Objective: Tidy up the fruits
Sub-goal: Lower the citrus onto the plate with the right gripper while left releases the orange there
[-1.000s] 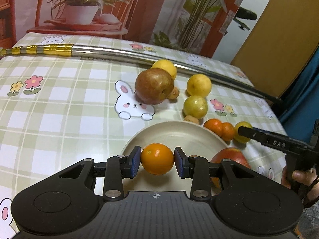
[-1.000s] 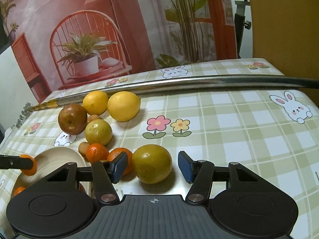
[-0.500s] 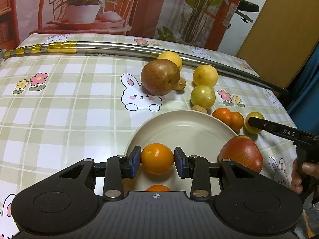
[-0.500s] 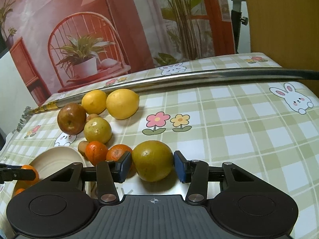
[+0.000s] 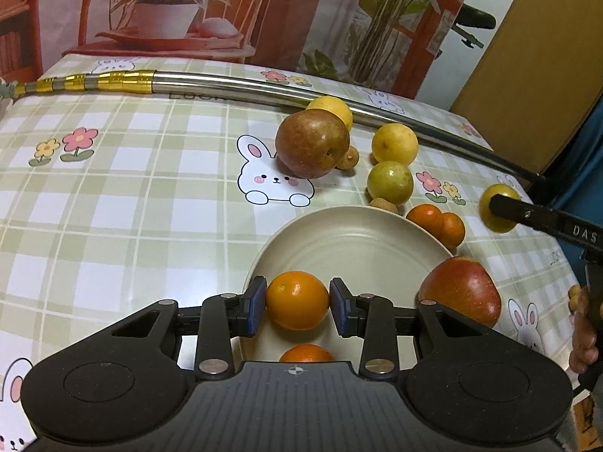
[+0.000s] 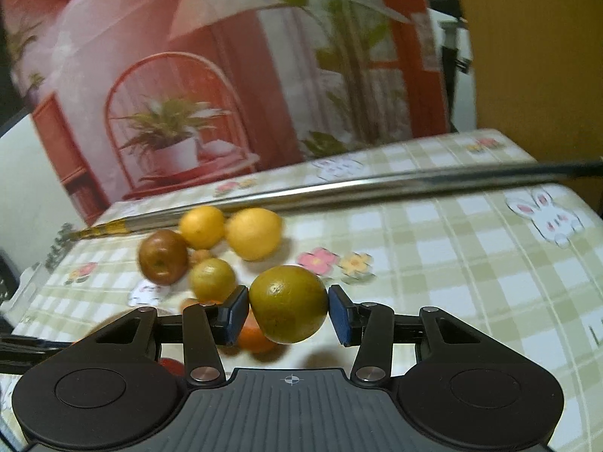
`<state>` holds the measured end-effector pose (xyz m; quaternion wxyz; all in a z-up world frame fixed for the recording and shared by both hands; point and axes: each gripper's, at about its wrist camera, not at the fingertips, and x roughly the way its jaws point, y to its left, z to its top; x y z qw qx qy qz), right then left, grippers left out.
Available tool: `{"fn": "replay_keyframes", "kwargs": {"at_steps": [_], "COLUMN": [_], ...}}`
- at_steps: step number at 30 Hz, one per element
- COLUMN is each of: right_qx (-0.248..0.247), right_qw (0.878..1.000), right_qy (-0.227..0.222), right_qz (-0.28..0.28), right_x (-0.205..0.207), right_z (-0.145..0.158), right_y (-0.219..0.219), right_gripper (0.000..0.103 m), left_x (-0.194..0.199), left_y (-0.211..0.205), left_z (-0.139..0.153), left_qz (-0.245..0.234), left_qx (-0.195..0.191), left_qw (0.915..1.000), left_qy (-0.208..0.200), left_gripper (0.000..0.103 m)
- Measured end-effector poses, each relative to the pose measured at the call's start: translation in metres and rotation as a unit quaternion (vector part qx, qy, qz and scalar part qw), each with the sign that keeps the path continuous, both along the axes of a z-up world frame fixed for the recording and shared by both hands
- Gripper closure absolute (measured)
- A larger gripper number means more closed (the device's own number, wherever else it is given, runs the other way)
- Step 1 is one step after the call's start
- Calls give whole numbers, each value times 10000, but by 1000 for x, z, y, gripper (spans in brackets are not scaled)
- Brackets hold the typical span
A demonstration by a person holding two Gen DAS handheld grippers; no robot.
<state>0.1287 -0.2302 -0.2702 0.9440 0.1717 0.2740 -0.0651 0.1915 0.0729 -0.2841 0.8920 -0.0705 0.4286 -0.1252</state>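
1. Left wrist view: the left gripper (image 5: pixel 297 310) is clamped on an orange (image 5: pixel 297 305), its blue pads pressing the fruit on both sides, and holds it above the near part of a cream plate (image 5: pixel 354 237). Only this view shows the plate clearly, with a second orange (image 5: pixel 306 354) peeking out below the held one and a red apple (image 5: pixel 461 290) at the plate's right rim. Beyond the plate lie two mandarins (image 5: pixel 439 222), a green-yellow citrus (image 5: pixel 390 182), a brown-red apple (image 5: pixel 312 143), two lemons (image 5: pixel 394 144) and small brown fruits; a steel rod (image 5: pixel 233 88) with a gold-banded end crosses the checked tablecloth (image 5: pixel 113 196). At the right edge, the right gripper's finger (image 5: pixel 542 222) reaches across a yellow-green fruit, and part of the person's right hand (image 5: pixel 584 331) shows on the handle.

2. Right wrist view: the picture is motion-blurred. The right gripper (image 6: pixel 288 310) has just been closing and now grips a green-yellow orange (image 6: pixel 288 303) between its pads, lifted clear of the cloth, with a shadow beneath. This view alone shows that grip from behind. An orange mandarin (image 6: pixel 254 337) sits just behind the left pad; the brown-red apple (image 6: pixel 162 257) and lemons (image 6: pixel 254 232) lie further back. The gripper points forward and downward over the table.
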Motion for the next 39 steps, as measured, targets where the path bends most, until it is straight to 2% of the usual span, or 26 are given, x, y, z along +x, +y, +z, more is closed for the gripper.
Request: {"fn": "replay_keyframes", "kwargs": {"at_steps": [9, 13, 25, 27, 39], "right_qx": [-384, -490, -644, -683, -507], "right_qw": [9916, 9855, 9798, 9795, 9818], "right_qy": [356, 653, 1152, 1181, 1185], "right_qz": [1184, 1487, 1504, 1480, 1394], "right_x": [41, 55, 59, 58, 45], "right_z": [14, 10, -2, -3, -4], "right_y": [62, 84, 102, 103, 98], "right_gripper": [60, 61, 61, 64, 66], "left_x": [4, 3, 3, 4, 3], "left_y": [8, 10, 12, 12, 12], "left_z": [-4, -6, -7, -7, -7], "left_qz": [114, 116, 133, 125, 128], "left_qx": [-427, -515, -593, -579, -572], "left_qw": [9990, 9986, 9981, 9982, 9983], "left_qy": [102, 76, 60, 56, 58], "left_gripper": [65, 65, 64, 64, 64]}}
